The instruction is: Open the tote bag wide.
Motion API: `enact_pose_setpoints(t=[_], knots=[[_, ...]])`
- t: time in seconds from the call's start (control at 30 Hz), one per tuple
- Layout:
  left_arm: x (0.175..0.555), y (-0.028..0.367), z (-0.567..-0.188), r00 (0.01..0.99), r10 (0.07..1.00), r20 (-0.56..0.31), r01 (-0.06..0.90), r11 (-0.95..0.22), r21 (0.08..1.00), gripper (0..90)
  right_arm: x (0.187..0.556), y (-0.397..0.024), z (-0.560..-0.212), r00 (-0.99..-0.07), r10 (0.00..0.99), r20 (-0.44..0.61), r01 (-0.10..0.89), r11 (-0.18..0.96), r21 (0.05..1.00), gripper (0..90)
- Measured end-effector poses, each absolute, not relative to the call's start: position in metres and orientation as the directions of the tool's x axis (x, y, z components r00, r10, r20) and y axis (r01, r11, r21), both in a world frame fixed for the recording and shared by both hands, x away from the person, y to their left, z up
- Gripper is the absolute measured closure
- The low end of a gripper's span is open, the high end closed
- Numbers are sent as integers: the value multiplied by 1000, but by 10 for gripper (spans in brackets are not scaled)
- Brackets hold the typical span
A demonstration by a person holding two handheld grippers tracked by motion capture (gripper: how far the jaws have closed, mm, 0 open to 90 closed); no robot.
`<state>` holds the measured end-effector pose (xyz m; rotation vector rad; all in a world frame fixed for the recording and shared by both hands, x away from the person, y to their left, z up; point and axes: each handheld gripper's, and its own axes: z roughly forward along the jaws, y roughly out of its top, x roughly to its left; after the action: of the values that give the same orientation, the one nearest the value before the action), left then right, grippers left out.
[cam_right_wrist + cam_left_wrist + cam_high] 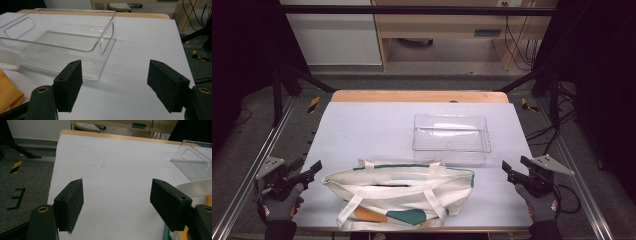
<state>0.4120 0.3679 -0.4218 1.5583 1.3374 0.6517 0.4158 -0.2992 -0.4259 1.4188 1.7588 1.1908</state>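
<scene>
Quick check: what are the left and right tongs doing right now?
Left tongs: open, holding nothing, beside the tote bag.
Right tongs: open, holding nothing.

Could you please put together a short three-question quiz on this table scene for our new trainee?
1. True or false: the left gripper is clamped on a strap of the tote bag.
2. Which lies farther from the person?
A. the tote bag
B. the clear plastic bin
3. What is between the jaws of the right gripper?

Key
1. False. Its jaws stand open, off the bag's left end.
2. B. The bin sits beyond the bag, toward the table's far edge.
3. Nothing. The jaws stand open over the bare white table, with the bin ahead to one side.
</scene>
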Motion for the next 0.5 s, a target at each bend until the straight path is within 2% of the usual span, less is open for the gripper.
enact_pose_setpoints(t=[0.2,0.43,0.5], knots=[[407,362,-410,299,937,-178,410,42,911,278,410,-298,-417,-297,946,132,444,14,896,318],[400,359,-390,327,928,-179,362,53,931,292,406,-292,-404,-319,941,114,413,30,910,338],[398,354,-384,338,926,-168,354,40,934,294,404,-285,-397,-352,928,121,406,35,913,360]])
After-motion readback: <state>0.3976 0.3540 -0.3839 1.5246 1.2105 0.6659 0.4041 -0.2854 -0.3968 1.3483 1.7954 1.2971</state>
